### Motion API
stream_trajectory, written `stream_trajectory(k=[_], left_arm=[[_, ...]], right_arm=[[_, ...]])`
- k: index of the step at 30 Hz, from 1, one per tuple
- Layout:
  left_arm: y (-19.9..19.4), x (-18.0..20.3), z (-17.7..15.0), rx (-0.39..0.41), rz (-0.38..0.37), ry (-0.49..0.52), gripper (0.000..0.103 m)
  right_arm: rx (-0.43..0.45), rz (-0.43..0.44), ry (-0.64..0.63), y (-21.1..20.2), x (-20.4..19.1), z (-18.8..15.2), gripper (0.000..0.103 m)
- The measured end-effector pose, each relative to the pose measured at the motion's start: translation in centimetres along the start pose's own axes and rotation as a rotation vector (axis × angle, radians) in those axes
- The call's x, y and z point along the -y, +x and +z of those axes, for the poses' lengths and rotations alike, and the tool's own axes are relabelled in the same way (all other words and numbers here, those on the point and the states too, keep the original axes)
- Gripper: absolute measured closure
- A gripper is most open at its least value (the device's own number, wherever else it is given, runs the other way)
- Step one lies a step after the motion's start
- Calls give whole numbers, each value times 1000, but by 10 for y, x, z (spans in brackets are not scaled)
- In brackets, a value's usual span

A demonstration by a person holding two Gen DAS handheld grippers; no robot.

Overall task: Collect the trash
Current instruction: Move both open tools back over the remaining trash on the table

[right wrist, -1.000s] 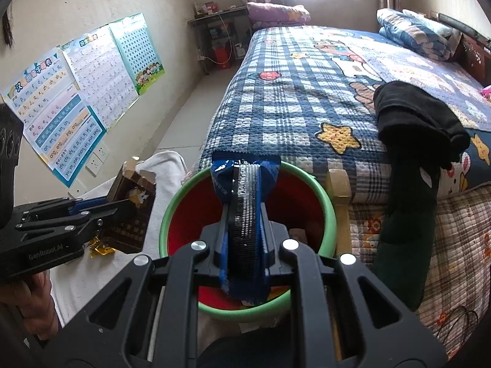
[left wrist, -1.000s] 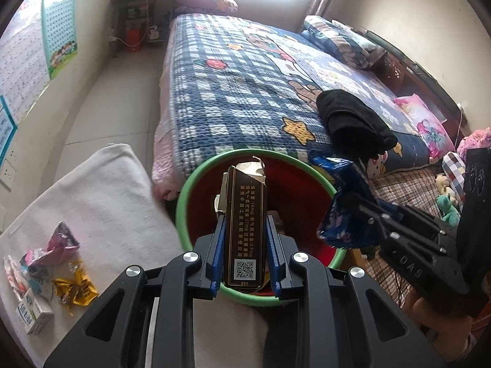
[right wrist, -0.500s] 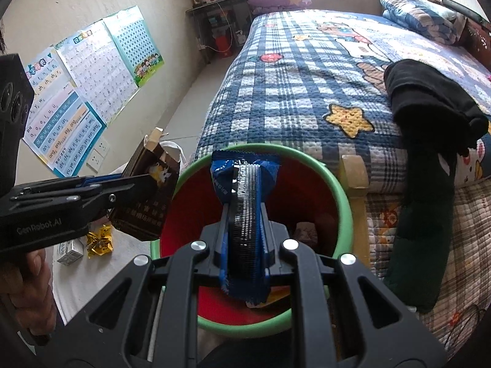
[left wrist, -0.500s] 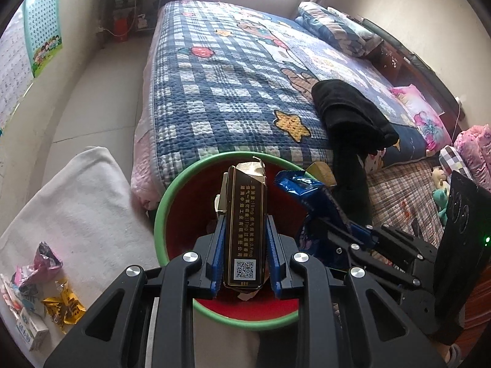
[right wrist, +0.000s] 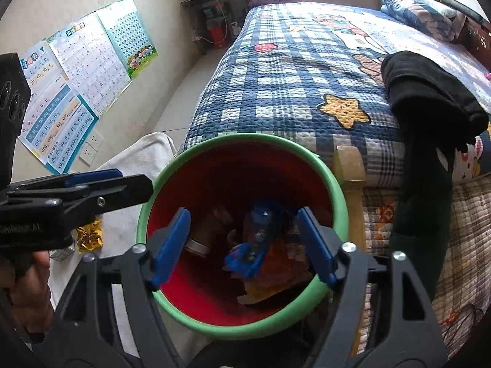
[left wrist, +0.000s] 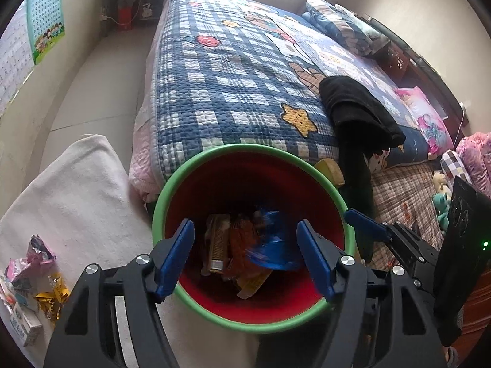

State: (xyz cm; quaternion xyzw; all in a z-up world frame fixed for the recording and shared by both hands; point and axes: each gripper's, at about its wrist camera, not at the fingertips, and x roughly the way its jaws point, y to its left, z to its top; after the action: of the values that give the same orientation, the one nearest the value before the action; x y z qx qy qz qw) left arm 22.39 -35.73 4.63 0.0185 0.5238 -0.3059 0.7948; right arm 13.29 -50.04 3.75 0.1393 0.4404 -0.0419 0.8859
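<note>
Both grippers stand wide open and empty above the red bin [left wrist: 254, 159] with the green rim: the left gripper [left wrist: 245, 257] at 6 o'clock of the bin mouth in its own view, the right gripper [right wrist: 245, 245] the same in its view. Inside the bin lie a blue wrapper [right wrist: 257, 239], blurred, and a brown box [left wrist: 216, 242] among orange packets.

More trash waits on the white cloth [left wrist: 70, 202], at 8 o'clock of the left view: a pink wrapper [left wrist: 38, 253], a gold wrapper [left wrist: 52, 297] and a small carton [left wrist: 23, 326]. I judge the wrappers to be very light, crinkly and slippery, so it is best to pinch a raised fold. The carton looks stiffer; grip it across the narrow sides.
</note>
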Motion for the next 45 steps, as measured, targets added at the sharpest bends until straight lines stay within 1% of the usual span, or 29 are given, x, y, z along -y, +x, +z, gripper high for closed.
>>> stream_trajectory(k=[1,4,5,7,9,13,16,22,25,29,32,35,40,42,45], left_arm=[[-1,-2,0,2,2,-7,33],[-12,-11,-4,23,20,-37,21],[-18,-13,-5,40,32,-43,14],[-30,-18,-7,73,68,-48,8],[-40,-23,-10,87,87,-47,8],[-63,-36,-20,108,99,-48,8],[-86,-47,-30,140,117,-47,8],[-130,-81,-64,187,148,-104,8],[-147,-100,-87,198,175,-135,8],[-169,-133,-125,193,213,-191,8],[-185,-159,-154,191,259,-231,8],[-201,-182,-178,194,281,-272,8],[-222,-212,-206,206,320,-319,8],[-231,-224,-215,227,343,-340,8],[-241,-238,-226,260,339,-393,8]], right_arm=[[-4,1,-3,-1,-2,0,24],[-4,-10,-21,-8,-9,-1,19],[0,-16,-29,-11,-12,-1,15],[10,-33,-48,-19,-20,0,8],[22,-47,-66,-28,-29,1,5],[37,-65,-89,-43,-46,2,5],[53,-66,-101,-54,-62,0,5],[64,-54,-152,-67,-99,-10,5],[53,-38,-177,-67,-119,-20,5],[31,-17,-215,-61,-146,-34,5],[19,1,-252,-54,-171,-43,5],[0,27,-284,-47,-195,-50,5],[-25,55,-359,-35,-238,-60,5],[-24,61,-381,-33,-251,-64,5],[-25,73,-396,-29,-266,-68,5]])
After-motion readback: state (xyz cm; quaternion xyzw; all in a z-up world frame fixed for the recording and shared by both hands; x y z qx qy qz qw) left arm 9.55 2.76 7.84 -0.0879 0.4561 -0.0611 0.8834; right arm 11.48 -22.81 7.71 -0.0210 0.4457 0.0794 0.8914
